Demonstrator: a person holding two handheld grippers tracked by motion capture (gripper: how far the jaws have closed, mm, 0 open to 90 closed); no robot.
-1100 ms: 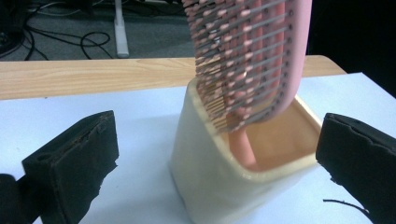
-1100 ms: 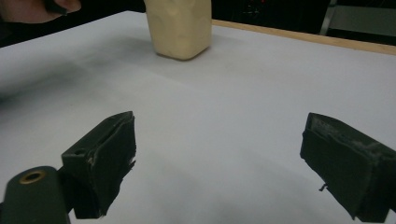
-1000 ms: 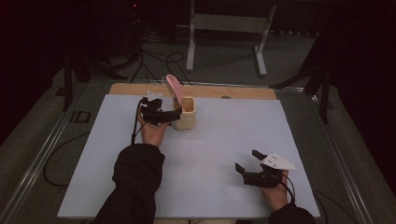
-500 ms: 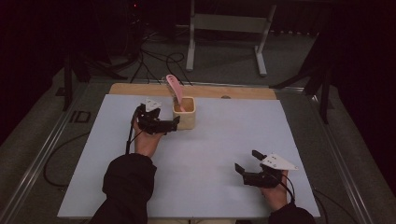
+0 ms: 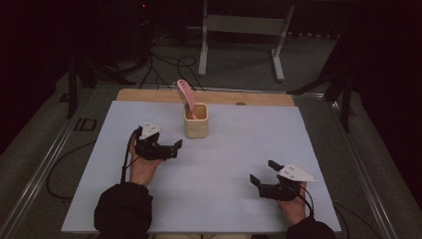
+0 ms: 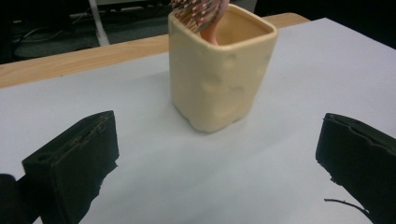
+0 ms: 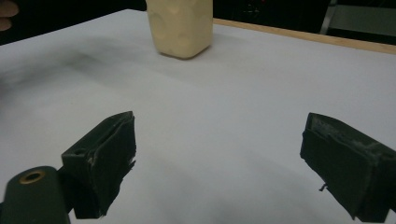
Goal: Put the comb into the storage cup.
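Note:
A cream square cup (image 5: 195, 122) stands at the back middle of the white sheet, with a pink hairbrush (image 5: 183, 92) upright in it, leaning left. My left gripper (image 5: 174, 149) is open and empty, a short way in front and to the left of the cup, jaws pointing right. In the left gripper view the cup (image 6: 219, 70) and the brush's bristles (image 6: 196, 13) sit beyond the open gripper (image 6: 217, 163). My right gripper (image 5: 263, 173) rests open and empty near the front right. Its view shows the cup (image 7: 180, 28) far past the open gripper (image 7: 215, 163).
The white sheet (image 5: 239, 149) covers the table, with a wooden strip (image 5: 149, 94) bare along the back edge. A metal stand (image 5: 244, 30) and cables (image 5: 164, 62) lie on the floor beyond the table. A fingertip (image 7: 7, 14) shows at the right gripper view's top left.
My left gripper has drawn back from beside the cup toward the person, now farther from it and still open. The right gripper has stayed put.

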